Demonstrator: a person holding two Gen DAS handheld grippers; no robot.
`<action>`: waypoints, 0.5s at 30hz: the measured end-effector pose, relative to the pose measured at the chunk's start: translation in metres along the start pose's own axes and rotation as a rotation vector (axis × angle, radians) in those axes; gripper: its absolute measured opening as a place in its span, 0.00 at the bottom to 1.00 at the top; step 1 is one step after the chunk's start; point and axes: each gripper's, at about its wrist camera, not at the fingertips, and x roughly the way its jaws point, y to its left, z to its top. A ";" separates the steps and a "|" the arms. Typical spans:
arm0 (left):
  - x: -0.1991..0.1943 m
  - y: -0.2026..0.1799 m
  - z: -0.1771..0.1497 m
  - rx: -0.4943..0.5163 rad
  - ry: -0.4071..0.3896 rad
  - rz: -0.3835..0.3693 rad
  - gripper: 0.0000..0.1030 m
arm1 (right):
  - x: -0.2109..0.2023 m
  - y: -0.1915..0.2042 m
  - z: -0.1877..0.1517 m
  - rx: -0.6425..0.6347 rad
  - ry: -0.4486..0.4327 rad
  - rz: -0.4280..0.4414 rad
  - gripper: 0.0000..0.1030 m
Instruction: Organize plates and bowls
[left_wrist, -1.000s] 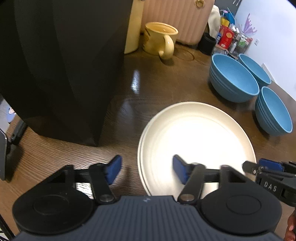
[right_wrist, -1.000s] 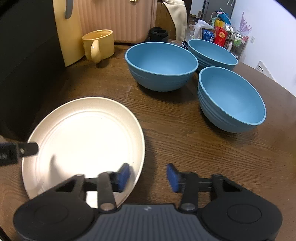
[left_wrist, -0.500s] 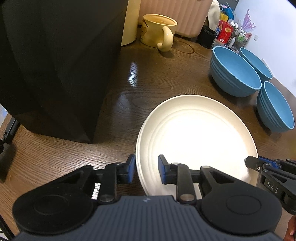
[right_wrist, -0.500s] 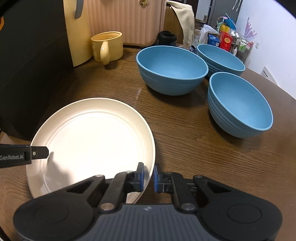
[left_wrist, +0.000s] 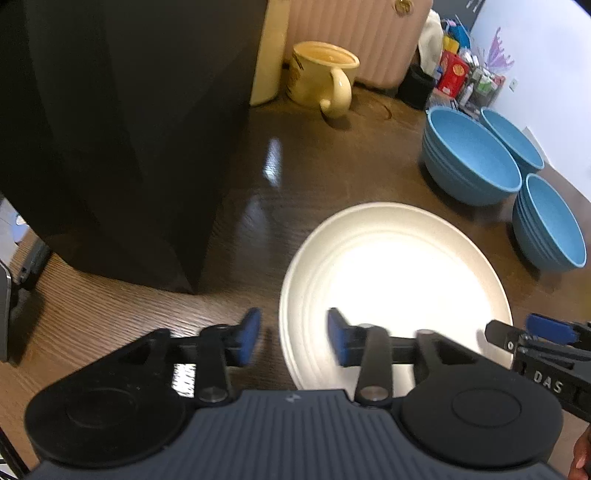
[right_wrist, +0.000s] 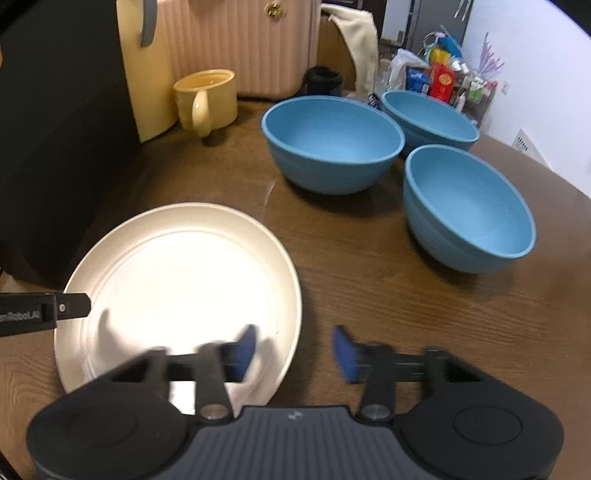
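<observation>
A cream plate lies flat on the brown wooden table. My left gripper straddles the plate's left rim; its jaws are opening and the blue pads stand clear of the rim. My right gripper straddles the right rim in the same way, jaws opening and blurred, with no pad touching. Each gripper shows at the edge of the other's view, the right gripper and the left gripper. Three blue bowls stand apart beyond the plate: one bowl, a second bowl, a third bowl.
A large black object stands close to the plate's left. A yellow mug and a pink ribbed case sit at the back of the table. Packets and bottles crowd the far right by the wall.
Both grippers closed onto the plate's opposite rims half a second ago and have since spread apart again. The plate and the bowls have stayed where they were.
</observation>
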 end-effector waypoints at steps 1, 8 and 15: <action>-0.003 0.001 0.000 -0.002 -0.009 0.003 0.51 | -0.003 -0.001 0.000 0.006 -0.007 0.000 0.61; -0.030 0.007 0.005 -0.024 -0.076 -0.002 1.00 | -0.017 -0.011 -0.004 0.051 -0.015 0.033 0.96; -0.048 0.001 0.004 -0.002 -0.098 -0.034 1.00 | -0.040 -0.023 -0.006 0.136 -0.027 0.046 1.00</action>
